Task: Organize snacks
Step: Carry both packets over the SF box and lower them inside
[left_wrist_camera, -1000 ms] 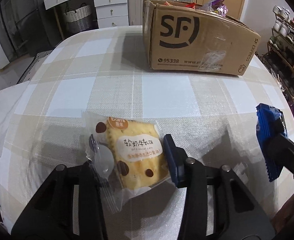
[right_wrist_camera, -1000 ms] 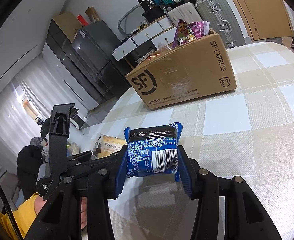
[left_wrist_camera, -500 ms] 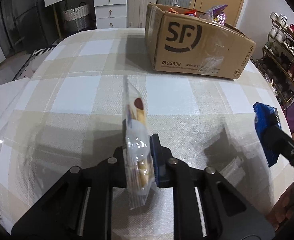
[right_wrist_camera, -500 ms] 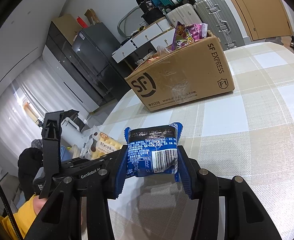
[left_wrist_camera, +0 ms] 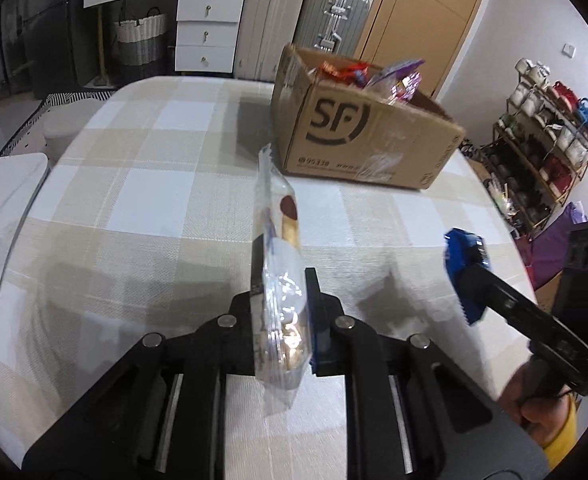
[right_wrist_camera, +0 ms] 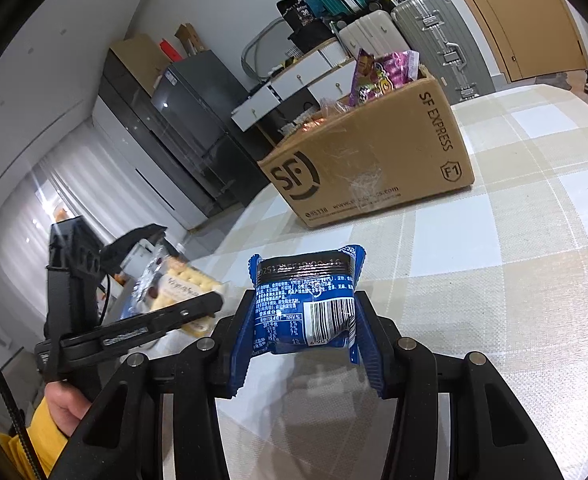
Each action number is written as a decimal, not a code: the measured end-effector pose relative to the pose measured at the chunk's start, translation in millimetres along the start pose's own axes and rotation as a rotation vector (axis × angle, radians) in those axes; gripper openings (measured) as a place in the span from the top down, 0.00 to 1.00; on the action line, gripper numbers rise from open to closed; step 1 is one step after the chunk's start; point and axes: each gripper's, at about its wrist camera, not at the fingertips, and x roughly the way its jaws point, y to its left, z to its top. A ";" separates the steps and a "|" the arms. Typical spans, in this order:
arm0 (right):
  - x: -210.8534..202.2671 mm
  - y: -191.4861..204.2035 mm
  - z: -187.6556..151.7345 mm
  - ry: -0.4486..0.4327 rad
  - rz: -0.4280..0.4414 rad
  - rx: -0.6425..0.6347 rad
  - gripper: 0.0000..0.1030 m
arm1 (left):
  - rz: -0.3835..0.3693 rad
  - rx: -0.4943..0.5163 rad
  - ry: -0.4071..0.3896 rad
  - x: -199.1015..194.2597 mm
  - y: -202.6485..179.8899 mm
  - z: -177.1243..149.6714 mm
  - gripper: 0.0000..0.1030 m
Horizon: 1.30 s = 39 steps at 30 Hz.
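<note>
My left gripper [left_wrist_camera: 284,312] is shut on a clear-wrapped biscuit packet [left_wrist_camera: 280,256], held edge-on above the checked tablecloth. The packet also shows in the right wrist view [right_wrist_camera: 182,292]. My right gripper [right_wrist_camera: 303,320] is shut on a blue snack packet [right_wrist_camera: 305,300], which also shows at the right of the left wrist view [left_wrist_camera: 463,272]. The SF cardboard box [left_wrist_camera: 357,136] with several snacks inside stands at the far side of the table; it shows in the right wrist view too [right_wrist_camera: 373,168]. Both grippers are well short of the box.
The table has a beige and white checked cloth [left_wrist_camera: 154,184]. Behind it stand white drawers [left_wrist_camera: 206,28], suitcases [left_wrist_camera: 329,16] and a wicker basket [left_wrist_camera: 140,44]. A shoe rack [left_wrist_camera: 549,136] stands at the right. A fridge [right_wrist_camera: 190,132] is beyond the box.
My left gripper shut on the biscuit packet that lay flat on the cloth, lifted it edge-on and moved it toward the box. My right gripper keeps the blue packet and moved slightly nearer.
</note>
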 end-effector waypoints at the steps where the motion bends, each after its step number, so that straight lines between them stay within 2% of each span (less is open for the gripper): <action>1: -3.1 2.8 1.7 -0.009 -0.005 -0.006 0.55 | -0.001 0.000 -0.009 -8.5 -1.3 -0.6 0.88; 4: -18.0 12.8 6.5 -0.038 0.010 -0.007 0.55 | 0.010 0.011 -0.024 -31.4 -5.3 -4.4 0.88; 9: -45.8 32.2 6.6 -0.044 -0.001 -0.011 0.55 | -0.017 0.028 -0.016 -61.5 -13.6 -19.1 0.88; 20: -103.2 70.4 -36.7 -0.055 -0.042 -0.036 0.55 | -0.070 0.116 -0.082 -133.9 -44.4 -67.5 0.88; 23: -115.7 84.0 -36.2 -0.067 -0.052 -0.057 0.55 | -0.087 0.138 -0.104 -151.3 -53.5 -70.8 0.88; 28: -134.6 121.4 -11.4 -0.080 -0.068 -0.147 0.55 | -0.099 0.206 -0.188 -188.5 -70.1 -55.6 0.88; 32: -148.7 149.0 11.4 -0.106 -0.049 -0.203 0.55 | -0.105 0.251 -0.264 -225.8 -80.6 -39.0 0.88; 39: -156.6 175.9 72.1 -0.133 -0.040 -0.254 0.55 | -0.107 0.311 -0.269 -248.0 -95.6 3.5 0.88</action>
